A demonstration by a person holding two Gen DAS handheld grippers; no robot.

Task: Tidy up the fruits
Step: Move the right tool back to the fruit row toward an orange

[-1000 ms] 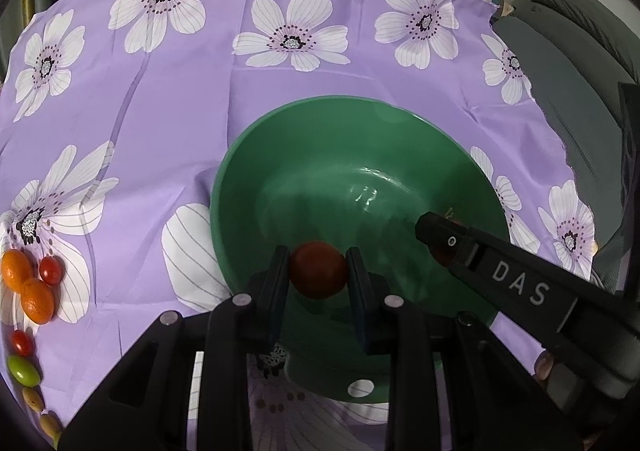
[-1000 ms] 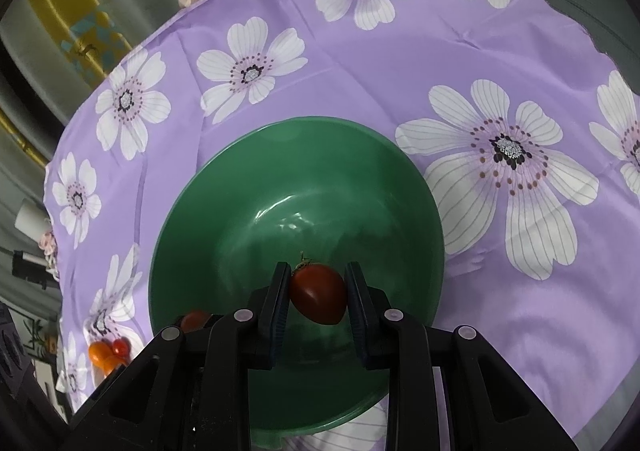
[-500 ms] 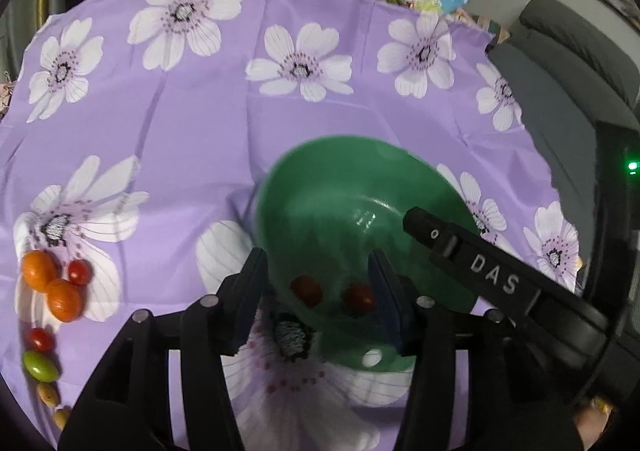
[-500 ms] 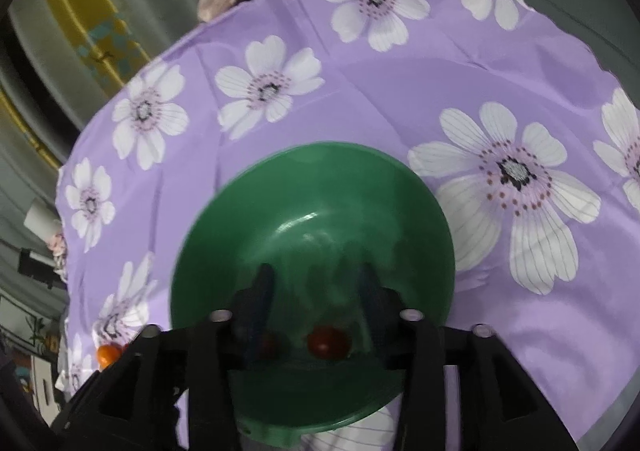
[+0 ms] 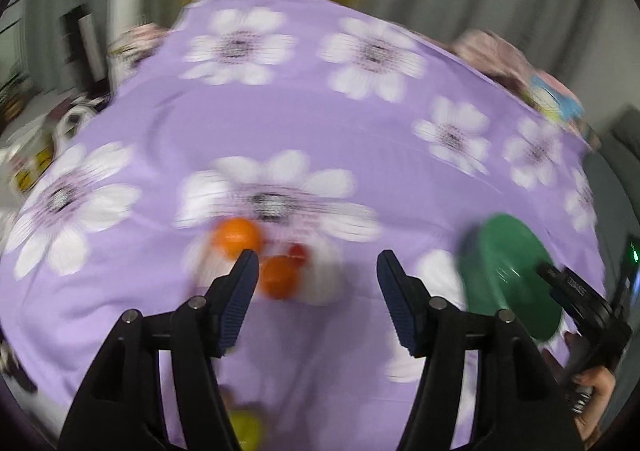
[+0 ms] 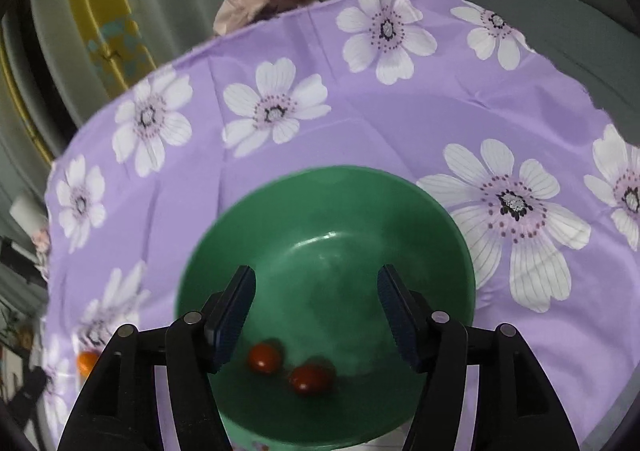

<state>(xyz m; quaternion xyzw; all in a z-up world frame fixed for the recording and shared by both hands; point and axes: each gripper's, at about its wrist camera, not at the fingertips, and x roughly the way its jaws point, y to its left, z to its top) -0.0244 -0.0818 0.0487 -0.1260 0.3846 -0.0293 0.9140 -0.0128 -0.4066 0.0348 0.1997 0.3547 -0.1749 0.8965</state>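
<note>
The left gripper [image 5: 316, 271] is spread wide and holds nothing, above the purple cloth [image 5: 304, 123]; its view is blurred. Between and just ahead of its fingers lie two oranges [image 5: 236, 237] [image 5: 280, 279] and a small red tomato [image 5: 299, 251], close together, with bare cloth all around them. A green-yellow fruit [image 5: 246, 425] shows at the bottom edge. The green bowl [image 5: 508, 275] sits off to the right, near the cloth's right edge, with the right gripper's body in front of it. The right gripper [image 6: 316, 291] is also wide and empty, over the bowl [image 6: 320, 211]. Two red tomatoes [image 6: 263, 358] [image 6: 310, 379] rest on the bowl's floor, near its closer wall, slightly apart. The rest of the floor is bare.
</note>
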